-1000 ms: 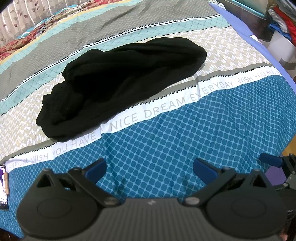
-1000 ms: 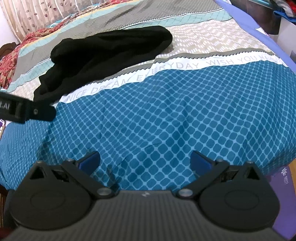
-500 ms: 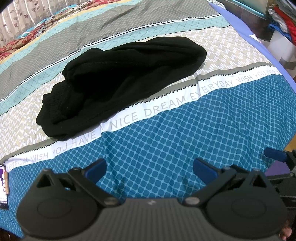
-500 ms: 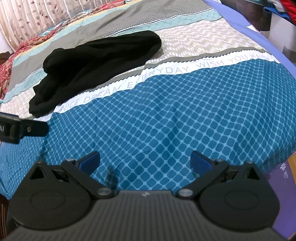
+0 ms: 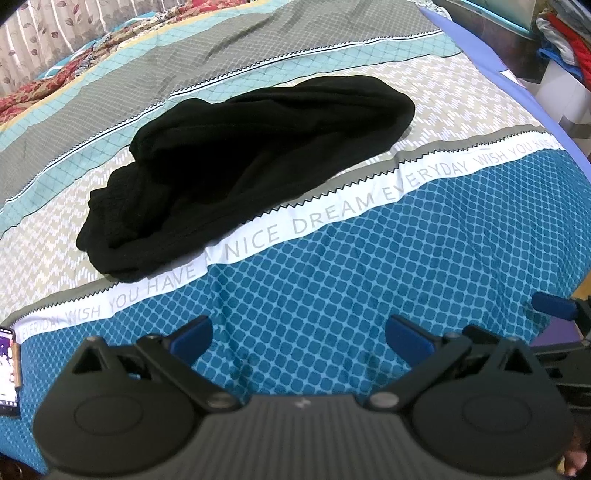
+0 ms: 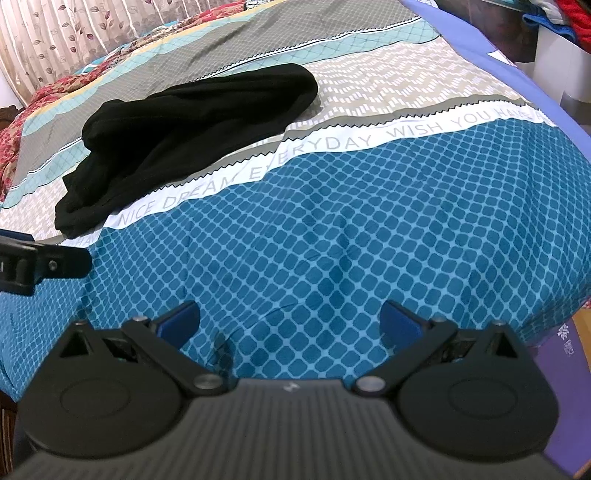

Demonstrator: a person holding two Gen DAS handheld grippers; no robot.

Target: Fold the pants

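Black pants (image 5: 243, 166) lie bunched in a long heap on the beige band of the bedspread, well ahead of both grippers; the same pants (image 6: 184, 136) show at upper left in the right wrist view. My left gripper (image 5: 298, 338) hovers open over the blue diamond-pattern band, nothing between its blue pads (image 5: 192, 338). My right gripper (image 6: 290, 325) is likewise open and empty above the blue band. A blue fingertip of the right gripper (image 5: 554, 306) pokes in at the right edge of the left wrist view.
The bedspread (image 5: 369, 277) has a white lettered stripe between pants and grippers. A phone (image 5: 8, 373) lies at the bed's left edge. Stacked clothes and a white bin (image 5: 561, 48) stand beyond the right side. A purple box (image 6: 569, 387) sits low right. Curtain (image 6: 74, 33) at the back.
The right wrist view has shifted, so the pants now sit farther left and away. The left gripper has barely moved. Both stay open.
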